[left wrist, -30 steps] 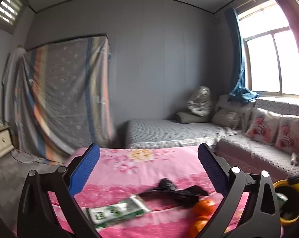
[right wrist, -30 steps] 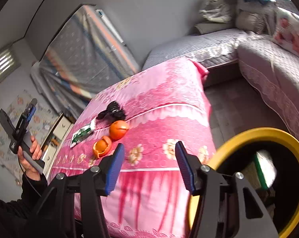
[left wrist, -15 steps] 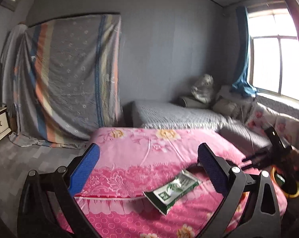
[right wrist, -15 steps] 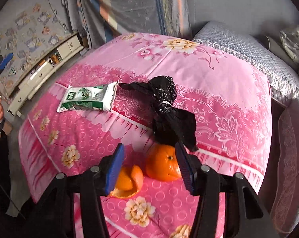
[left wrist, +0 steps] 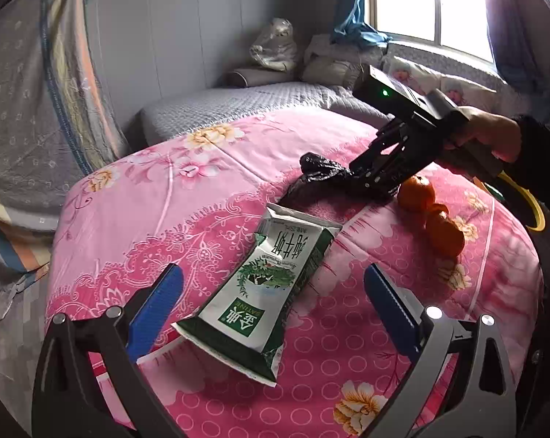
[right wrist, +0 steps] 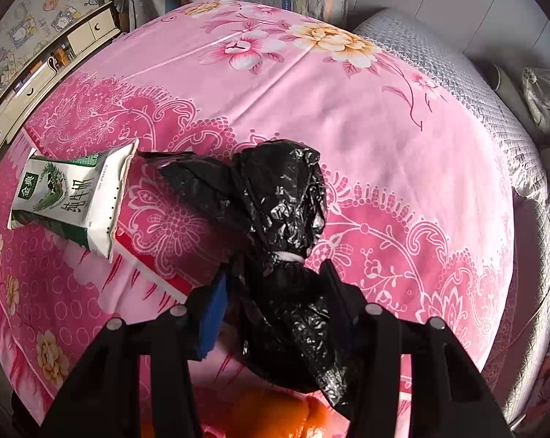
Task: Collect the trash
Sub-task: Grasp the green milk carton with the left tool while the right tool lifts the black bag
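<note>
Pink floral cloth (left wrist: 187, 197) covers table; grey bed (left wrist: 238, 106), window (left wrist: 435, 3) behind. Left gripper (left wrist: 273, 294) spread wide over milk carton (left wrist: 271, 284); right gripper (right wrist: 275, 292), just been closing, around black bag (right wrist: 286, 219).

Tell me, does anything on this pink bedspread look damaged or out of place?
Yes. The green and white milk carton is crushed flat and lies on its side. Beyond it a crumpled black plastic bag sprawls across the pink bedspread, with an orange beside it.

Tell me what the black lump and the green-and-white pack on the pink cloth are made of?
Black lump: thin glossy plastic film, apparently a bag, crinkled with bright glints. Green-and-white pack: probably coated printed carton, smooth, flattened, with sharp creases and a sealed flat end.
</note>
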`<state>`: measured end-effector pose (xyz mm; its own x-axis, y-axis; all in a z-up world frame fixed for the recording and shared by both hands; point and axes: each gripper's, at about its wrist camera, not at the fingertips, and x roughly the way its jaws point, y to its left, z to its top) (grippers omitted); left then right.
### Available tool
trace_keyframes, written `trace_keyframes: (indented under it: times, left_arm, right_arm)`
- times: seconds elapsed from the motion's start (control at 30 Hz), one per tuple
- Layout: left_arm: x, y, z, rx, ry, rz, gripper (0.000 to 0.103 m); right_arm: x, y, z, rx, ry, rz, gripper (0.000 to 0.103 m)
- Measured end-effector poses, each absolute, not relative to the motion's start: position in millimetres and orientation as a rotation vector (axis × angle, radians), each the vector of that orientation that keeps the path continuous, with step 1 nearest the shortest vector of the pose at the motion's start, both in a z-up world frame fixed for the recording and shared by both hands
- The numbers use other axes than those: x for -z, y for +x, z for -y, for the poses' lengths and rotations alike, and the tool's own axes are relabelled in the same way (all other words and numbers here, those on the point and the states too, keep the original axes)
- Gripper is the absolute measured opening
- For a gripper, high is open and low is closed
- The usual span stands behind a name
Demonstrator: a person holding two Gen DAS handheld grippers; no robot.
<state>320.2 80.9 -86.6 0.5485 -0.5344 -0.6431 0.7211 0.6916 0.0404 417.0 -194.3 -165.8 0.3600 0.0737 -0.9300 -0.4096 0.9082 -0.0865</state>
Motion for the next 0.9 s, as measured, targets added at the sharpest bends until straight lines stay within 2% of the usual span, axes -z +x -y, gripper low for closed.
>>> trace_keyframes:
  times: [0.07, 0.13, 0.63, 0.7, 0.9]
  left_arm:
    - [94.5, 325.7, -71.4, 0.771, 0.366, -0.667, 0.095]
    - [102.7, 332.2, -62.5, 0.769, 0.415, -0.689, 0.095]
    - [138.4, 374.1, -42.9, 0.803, 0.497, -0.844, 0.092]
    - [140.9, 375.8, -40.7, 0.814, 0.500, -0.859, 0.077]
    - [139.6, 378.8, -41.0, 0.807, 0.473, -0.867, 0.061]
  right_arm:
    - [167.9, 416.4, 196.1, -0.312, -0.326, -1.151, 0.024]
    - [162.5, 411.5, 199.5, -0.326, -0.303, -1.125, 0.021]
    - [63.1, 294.1, 305.0, -0.524, 0.192, -0.914, 0.020]
    - [53.4, 274.6, 316.8, -0.524, 0.227, -0.885, 0.020]
    - [29.6, 224.6, 336.6, -0.519, 0.286, -0.823, 0.020]
